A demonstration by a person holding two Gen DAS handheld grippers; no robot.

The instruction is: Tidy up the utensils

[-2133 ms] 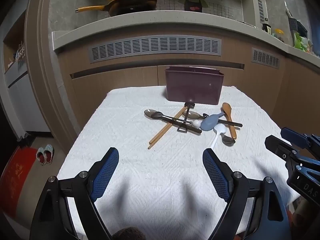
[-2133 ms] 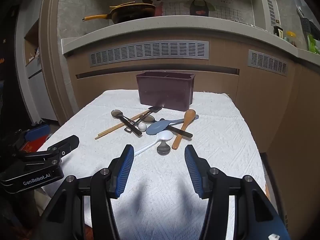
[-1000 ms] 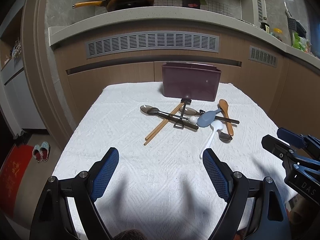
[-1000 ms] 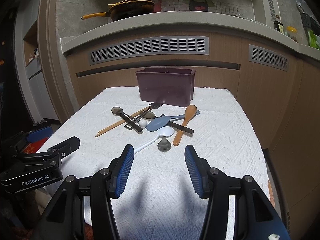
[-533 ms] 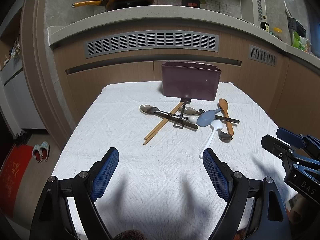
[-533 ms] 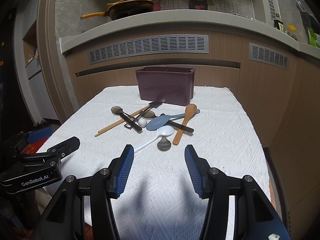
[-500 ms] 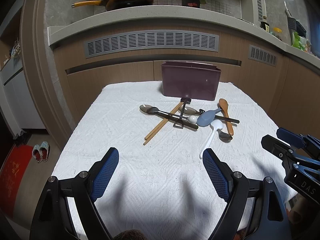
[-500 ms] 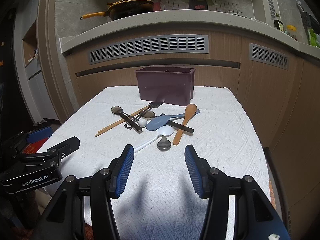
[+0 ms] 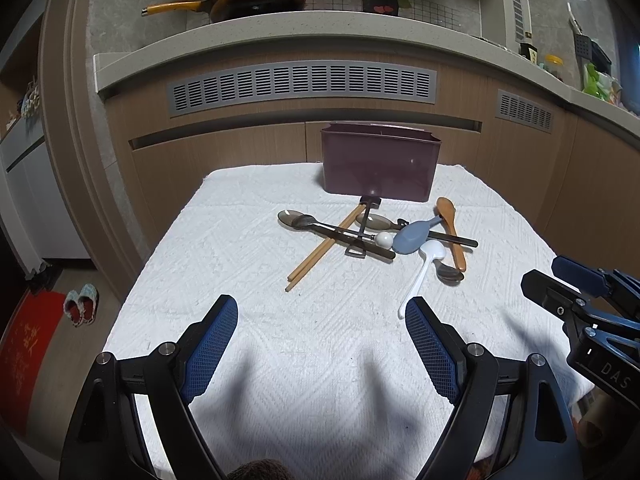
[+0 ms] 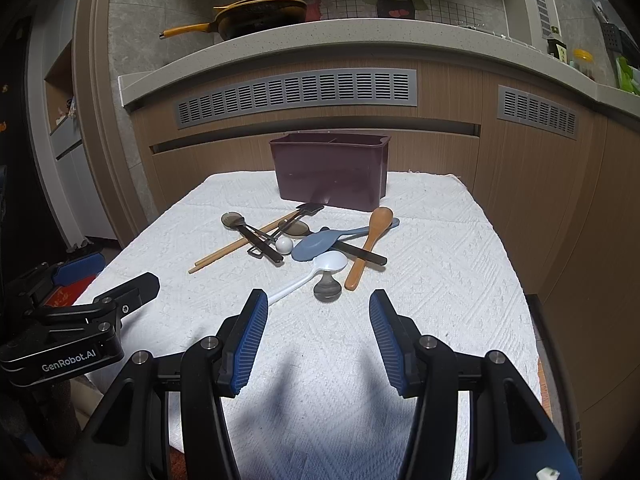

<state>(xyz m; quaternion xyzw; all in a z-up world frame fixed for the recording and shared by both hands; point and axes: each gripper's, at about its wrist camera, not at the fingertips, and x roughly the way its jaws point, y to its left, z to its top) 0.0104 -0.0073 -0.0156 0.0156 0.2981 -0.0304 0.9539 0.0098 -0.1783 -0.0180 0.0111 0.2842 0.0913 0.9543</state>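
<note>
A dark purple utensil holder stands at the far end of a table covered with a white cloth. In front of it lies a heap of utensils: wooden chopsticks, a wooden spoon, a blue spoon, a white spoon, metal spoons and black-handled tools. My left gripper is open and empty over the near cloth. My right gripper is open and empty, just short of the heap.
A wooden cabinet front with grey vents rises behind the table, under a counter with a yellow-handled pan. Slippers and a red mat lie on the floor at left. The table edge drops off at right.
Both grippers have drawn back and risen slightly, so the table looks a little farther away. The utensils have not moved. Both grippers stay open.
</note>
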